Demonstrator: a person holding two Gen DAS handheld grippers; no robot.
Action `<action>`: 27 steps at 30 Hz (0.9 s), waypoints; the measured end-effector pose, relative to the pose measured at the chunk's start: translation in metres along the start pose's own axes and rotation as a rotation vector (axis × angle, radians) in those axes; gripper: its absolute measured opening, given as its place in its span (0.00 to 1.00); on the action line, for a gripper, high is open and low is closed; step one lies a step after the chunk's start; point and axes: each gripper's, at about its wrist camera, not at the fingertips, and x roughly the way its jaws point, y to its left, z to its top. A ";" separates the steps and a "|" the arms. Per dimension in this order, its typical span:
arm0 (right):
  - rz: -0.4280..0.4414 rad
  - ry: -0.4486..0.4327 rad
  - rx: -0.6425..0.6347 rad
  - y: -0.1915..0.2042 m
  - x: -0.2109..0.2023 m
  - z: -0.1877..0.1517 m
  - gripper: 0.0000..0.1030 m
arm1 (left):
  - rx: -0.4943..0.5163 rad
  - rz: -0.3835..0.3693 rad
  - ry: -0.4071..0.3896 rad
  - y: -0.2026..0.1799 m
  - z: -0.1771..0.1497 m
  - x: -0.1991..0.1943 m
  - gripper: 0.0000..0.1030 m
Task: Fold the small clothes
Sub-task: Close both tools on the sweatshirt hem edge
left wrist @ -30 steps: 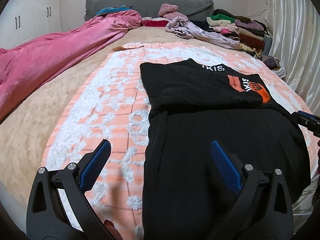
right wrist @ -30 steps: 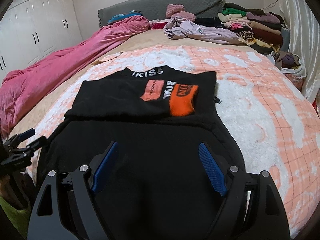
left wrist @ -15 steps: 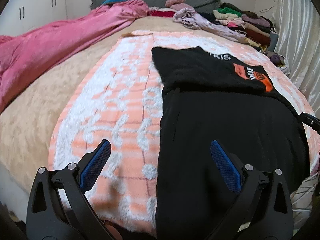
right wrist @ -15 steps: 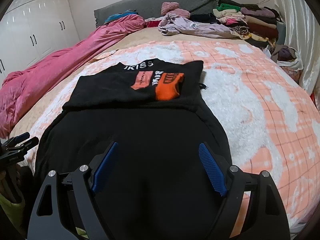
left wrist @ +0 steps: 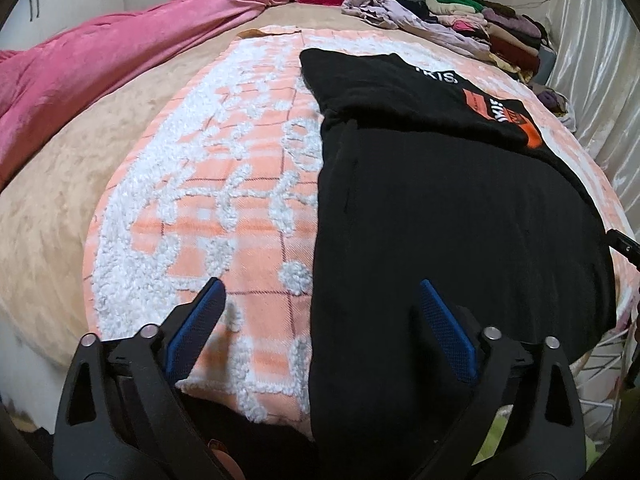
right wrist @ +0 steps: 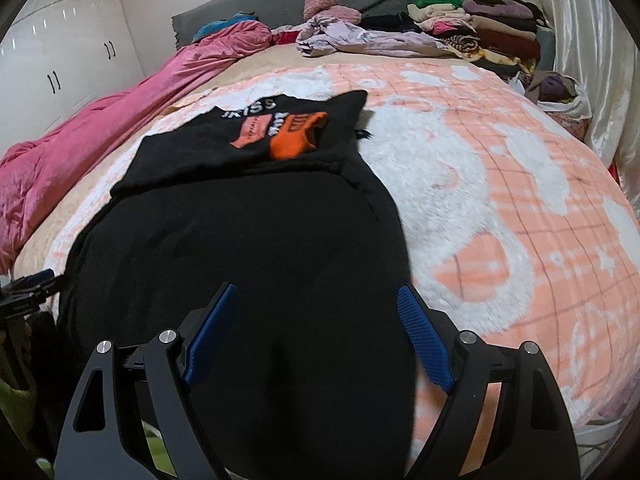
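A black garment (left wrist: 440, 220) with an orange and white print (left wrist: 516, 120) lies flat on the orange-and-white blanket (left wrist: 224, 208), its upper part folded over the lower. My left gripper (left wrist: 320, 286) hovers at the bed's near edge over the garment's left border; its jaws are closing, and no cloth is between the pads. In the right wrist view the same garment (right wrist: 248, 248) runs away from me, print (right wrist: 294, 140) at the far end. My right gripper (right wrist: 317, 289) stands open above its near end, holding nothing. The left gripper's tips (right wrist: 28, 292) show at the left.
A pink duvet (left wrist: 120, 52) lies along the left of the bed. Stacked folded clothes (right wrist: 480, 20) and a crumpled lilac garment (right wrist: 360, 38) sit by the grey headboard. A shiny curtain (left wrist: 592, 60) hangs at the right, white wardrobes (right wrist: 60, 52) at the left.
Both grippers have drawn back toward the bed's near edge and sunk a little, so the garment's hem now lies under them. The left jaws stand slightly narrower.
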 end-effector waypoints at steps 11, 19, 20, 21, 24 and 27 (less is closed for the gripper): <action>-0.011 0.056 0.043 -0.028 -0.004 -0.029 0.79 | -0.027 -0.040 0.060 0.000 -0.014 0.007 0.79; 0.013 0.088 0.033 -0.032 0.001 -0.041 0.52 | -0.047 -0.040 0.062 0.004 -0.020 0.006 0.68; 0.024 0.088 0.034 -0.032 0.001 -0.041 0.34 | -0.051 -0.041 0.062 0.005 -0.020 0.006 0.66; 0.058 0.092 0.035 -0.032 0.001 -0.041 0.20 | -0.055 -0.040 0.060 0.006 -0.021 0.005 0.61; 0.078 0.079 0.017 -0.029 -0.004 -0.041 0.09 | -0.066 -0.042 0.052 0.009 -0.023 0.001 0.48; 0.107 0.073 0.021 -0.030 -0.008 -0.042 0.09 | -0.062 -0.048 0.045 0.008 -0.025 -0.001 0.38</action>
